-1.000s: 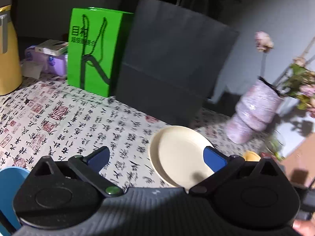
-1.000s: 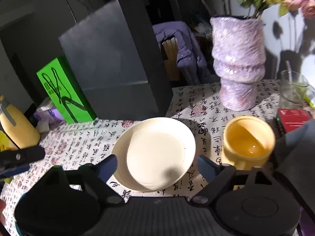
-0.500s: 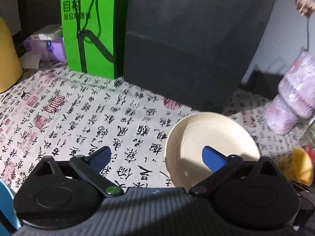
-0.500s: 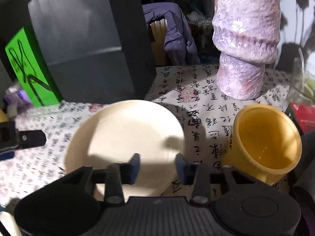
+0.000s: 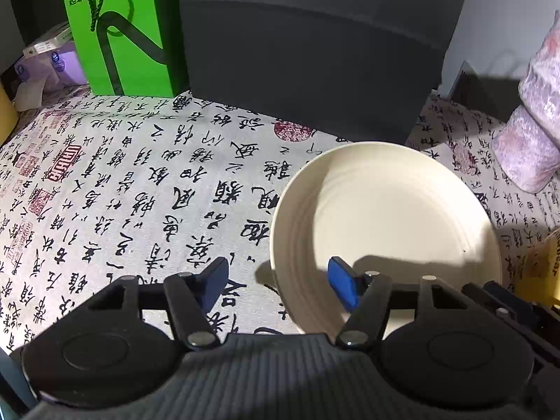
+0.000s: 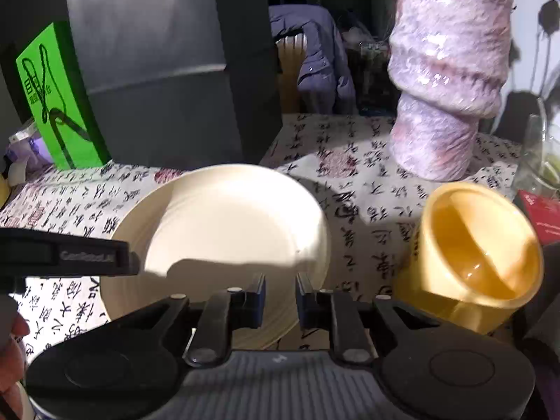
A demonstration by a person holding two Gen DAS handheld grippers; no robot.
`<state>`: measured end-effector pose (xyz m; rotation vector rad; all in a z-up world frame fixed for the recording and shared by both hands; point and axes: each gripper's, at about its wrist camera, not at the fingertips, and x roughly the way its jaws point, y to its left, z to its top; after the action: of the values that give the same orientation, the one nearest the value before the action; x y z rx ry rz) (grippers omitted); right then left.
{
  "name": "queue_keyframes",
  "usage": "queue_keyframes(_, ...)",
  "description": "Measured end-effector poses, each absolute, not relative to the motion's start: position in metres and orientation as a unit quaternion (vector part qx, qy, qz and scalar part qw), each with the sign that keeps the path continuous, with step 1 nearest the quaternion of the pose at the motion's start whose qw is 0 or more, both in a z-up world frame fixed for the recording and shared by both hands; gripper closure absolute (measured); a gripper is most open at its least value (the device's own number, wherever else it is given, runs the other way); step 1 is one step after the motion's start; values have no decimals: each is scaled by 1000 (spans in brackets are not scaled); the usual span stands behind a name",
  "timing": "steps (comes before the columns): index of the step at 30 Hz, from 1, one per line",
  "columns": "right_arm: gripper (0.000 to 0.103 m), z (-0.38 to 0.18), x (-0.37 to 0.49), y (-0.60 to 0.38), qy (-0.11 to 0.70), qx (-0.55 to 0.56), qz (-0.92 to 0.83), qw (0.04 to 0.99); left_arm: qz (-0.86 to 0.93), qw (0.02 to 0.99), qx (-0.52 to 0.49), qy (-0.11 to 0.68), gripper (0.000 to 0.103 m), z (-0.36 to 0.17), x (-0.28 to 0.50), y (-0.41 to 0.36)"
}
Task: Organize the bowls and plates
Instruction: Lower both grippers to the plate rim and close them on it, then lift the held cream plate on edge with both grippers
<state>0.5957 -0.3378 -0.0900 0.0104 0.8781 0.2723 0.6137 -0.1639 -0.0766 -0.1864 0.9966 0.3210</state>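
In your left wrist view, the cream plate [image 5: 385, 224] lies on the table [image 5: 140, 182], in front of the big dark bag [image 5: 308, 56]. Your left tool [image 5: 280, 283] is about half wide and closing. The plate's near-left rim sits between its blue fingers [image 5: 343, 287], but they do not press it. Left of the plate the printed cloth is bare, with lots of room. The green bag [image 5: 119, 28] stands left of the dark bag. The purple vase [image 5: 532, 133] is cut off at the right edge.

In your right wrist view, your right tool [image 6: 279, 301] is narrow and closing around the plate's [image 6: 227, 231] near rim. You cannot tell if the pads touch it yet. The yellow cup [image 6: 479, 255] tilts just right of the plate. The vase [image 6: 444, 80] stands behind the cup. Your left tool's arm [image 6: 70, 255] covers the plate's left edge. Fingers of your hand [image 6: 12, 346] peek in at the left edge.
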Motion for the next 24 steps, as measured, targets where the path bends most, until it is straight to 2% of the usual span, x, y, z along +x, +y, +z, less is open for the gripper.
queue_keyframes(4, 89, -94, 597, -338, 427, 14, 136, 894, 153, 858, -92, 482, 57, -84, 616, -164)
queue_keyframes(10, 97, -100, 599, -341, 429, 29, 140, 892, 143, 862, -92, 477, 80, -87, 616, -164)
queue_keyframes(18, 101, -103, 598, -344, 423, 44, 148, 893, 143, 871, -70, 464, 89, -86, 614, -168)
queue_keyframes(24, 102, -105, 596, -340, 420, 41, 159, 893, 139, 874, -65, 461, 89, -85, 612, -170)
